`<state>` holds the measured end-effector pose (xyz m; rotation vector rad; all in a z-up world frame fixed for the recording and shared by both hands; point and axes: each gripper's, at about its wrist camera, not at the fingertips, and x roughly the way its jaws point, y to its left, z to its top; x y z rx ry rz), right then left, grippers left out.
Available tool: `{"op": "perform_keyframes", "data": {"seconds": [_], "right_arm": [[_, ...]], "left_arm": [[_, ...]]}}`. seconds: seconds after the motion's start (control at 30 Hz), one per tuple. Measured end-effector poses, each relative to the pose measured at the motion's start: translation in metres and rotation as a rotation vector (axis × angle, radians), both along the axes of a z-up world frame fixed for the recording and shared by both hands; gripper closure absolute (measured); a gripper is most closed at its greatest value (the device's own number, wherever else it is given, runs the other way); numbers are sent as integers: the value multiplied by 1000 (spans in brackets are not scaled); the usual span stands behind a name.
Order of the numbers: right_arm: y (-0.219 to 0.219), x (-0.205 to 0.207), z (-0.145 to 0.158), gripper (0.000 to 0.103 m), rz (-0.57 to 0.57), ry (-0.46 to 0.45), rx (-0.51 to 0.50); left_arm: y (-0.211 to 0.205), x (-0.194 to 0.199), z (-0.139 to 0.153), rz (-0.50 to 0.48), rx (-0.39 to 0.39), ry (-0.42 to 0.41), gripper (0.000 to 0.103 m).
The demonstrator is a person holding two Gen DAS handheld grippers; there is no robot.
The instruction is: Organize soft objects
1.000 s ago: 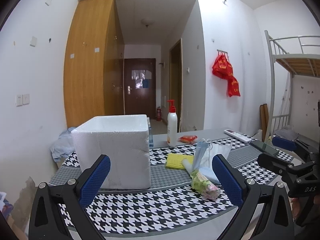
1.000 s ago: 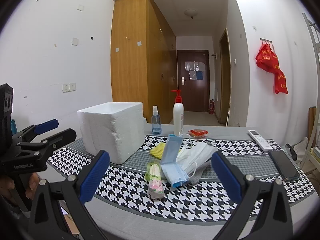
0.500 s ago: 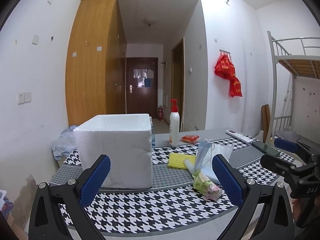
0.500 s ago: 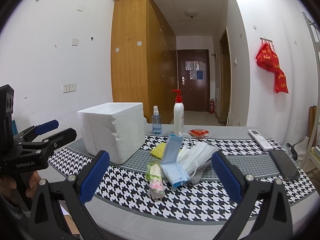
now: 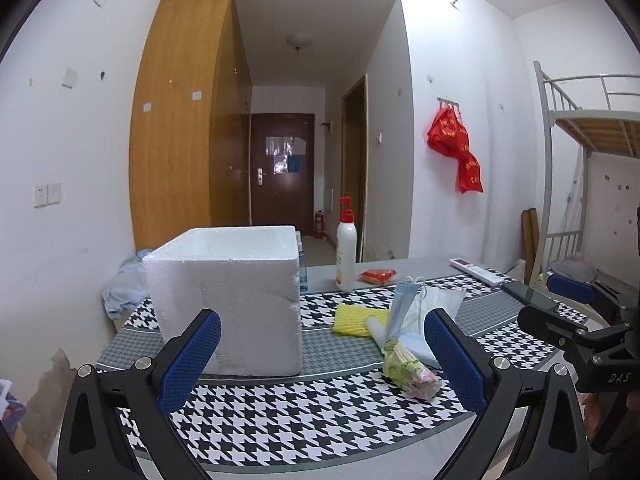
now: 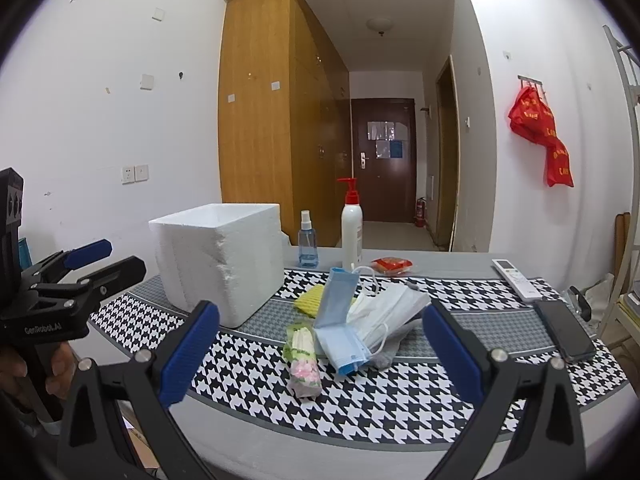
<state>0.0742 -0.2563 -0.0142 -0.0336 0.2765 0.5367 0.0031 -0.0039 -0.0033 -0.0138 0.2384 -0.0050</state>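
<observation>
A pile of soft things lies on the houndstooth table cloth (image 6: 248,376): a blue mask pack (image 6: 340,320) (image 5: 402,306), white face masks (image 6: 390,308) (image 5: 442,300), a green and pink packet (image 6: 304,356) (image 5: 408,368), a yellow sponge (image 6: 310,300) (image 5: 358,314) and a grey cloth (image 6: 390,354). A white foam box (image 5: 228,292) (image 6: 224,264) stands left of them, open at the top. My left gripper (image 5: 322,360) (image 6: 108,260) is open, near the front edge before the box. My right gripper (image 6: 322,356) (image 5: 560,304) is open before the pile. Neither holds anything.
Behind the pile stand a white pump bottle (image 6: 352,228), a small blue spray bottle (image 6: 308,240) and a red packet (image 6: 392,265). A remote (image 6: 514,278) and a phone (image 6: 564,330) lie at the right. A bunk bed frame (image 5: 556,184) rises at the far right.
The left wrist view has shifted very slightly. The right gripper has stayed in place. Both grippers remain open and the objects have not moved.
</observation>
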Motion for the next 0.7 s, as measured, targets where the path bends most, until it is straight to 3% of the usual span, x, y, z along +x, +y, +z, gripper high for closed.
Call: {"op": "perform_keyframes", "data": {"seconds": [0.7], "right_arm": [[-3, 18, -6, 0, -14, 44, -28]], "left_arm": [[-6, 14, -3, -28, 8, 37, 1]]}}
